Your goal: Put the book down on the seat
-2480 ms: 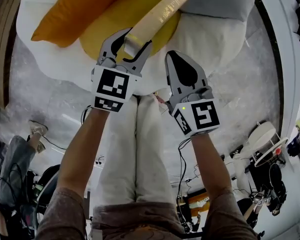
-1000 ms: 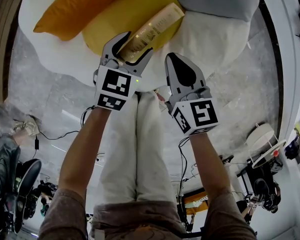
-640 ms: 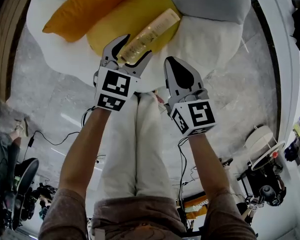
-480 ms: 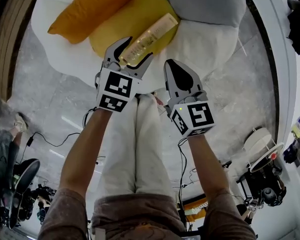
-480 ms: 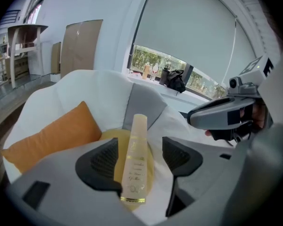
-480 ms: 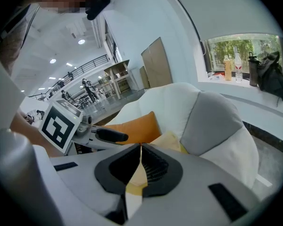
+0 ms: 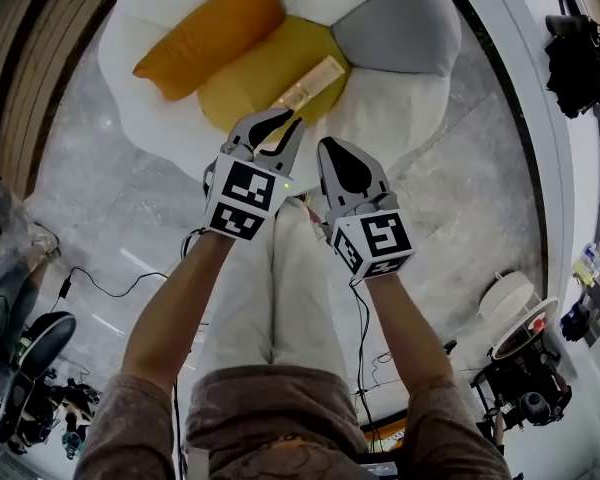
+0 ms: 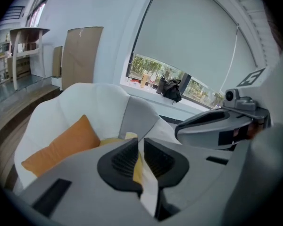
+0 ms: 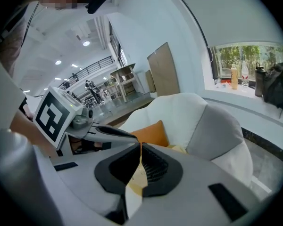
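The book (image 7: 308, 83), pale gold, lies flat on the yellow cushion (image 7: 245, 88) of the white seat (image 7: 390, 113). My left gripper (image 7: 288, 120) sits just short of the book's near end. Its jaws are closing, down to a thin slit, with nothing between them (image 8: 140, 147). Beside it on the right, my right gripper (image 7: 330, 148) is shut and empty over the seat's front edge (image 9: 140, 147). An orange cushion (image 7: 208, 33) and a grey cushion (image 7: 395, 33) flank the yellow one.
The person's legs (image 7: 280, 288) stand right in front of the seat on a marble floor. Cables (image 7: 100, 283) trail on the left. A round white stand (image 7: 515, 313) is at lower right. A black bag (image 7: 580, 58) sits on the window ledge.
The left gripper has let the book go onto the yellow cushion, drawn back toward me and brought its jaws together. The seat now looks smaller and farther away.
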A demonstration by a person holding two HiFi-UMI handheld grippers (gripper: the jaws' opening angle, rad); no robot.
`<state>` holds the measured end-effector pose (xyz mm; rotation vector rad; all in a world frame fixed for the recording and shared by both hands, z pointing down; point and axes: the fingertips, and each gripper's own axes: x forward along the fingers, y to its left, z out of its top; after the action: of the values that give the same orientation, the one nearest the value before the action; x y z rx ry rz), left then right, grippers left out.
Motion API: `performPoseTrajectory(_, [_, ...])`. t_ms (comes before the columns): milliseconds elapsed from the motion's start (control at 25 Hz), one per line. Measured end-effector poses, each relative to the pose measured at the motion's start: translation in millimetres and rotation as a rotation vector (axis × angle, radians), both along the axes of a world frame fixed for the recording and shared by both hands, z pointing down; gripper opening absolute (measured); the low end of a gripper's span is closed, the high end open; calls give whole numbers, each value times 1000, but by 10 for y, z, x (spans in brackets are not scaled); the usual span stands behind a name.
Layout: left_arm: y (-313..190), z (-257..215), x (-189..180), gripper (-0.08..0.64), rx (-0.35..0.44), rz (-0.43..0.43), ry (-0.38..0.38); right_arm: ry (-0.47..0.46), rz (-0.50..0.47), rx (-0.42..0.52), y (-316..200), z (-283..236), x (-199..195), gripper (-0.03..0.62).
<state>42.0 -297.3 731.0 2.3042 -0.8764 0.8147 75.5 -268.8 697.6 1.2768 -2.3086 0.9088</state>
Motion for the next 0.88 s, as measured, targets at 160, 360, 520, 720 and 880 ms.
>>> performPoseTrajectory(160, [16,-363,-56,5,-8,-24,-11,2,-21,4,25,-359,-46,21])
performPoseTrajectory(360, [106,-911,-48,5,1,-42,4,0,-31,15,118,-837,7,21])
performPoseTrajectory(520, [74,-1370,-34,5,23,-25,21,-6,26,39,9,-1189,177,21])
performPoseTrajectory(720, [113,-1942,-50,5,59,-18,41,-10,41,75,-6,-1681,243,21])
performPoseTrajectory(880, [181,-2419,10,5,87,-18,66,-30,20,95,63,-2077,217,21])
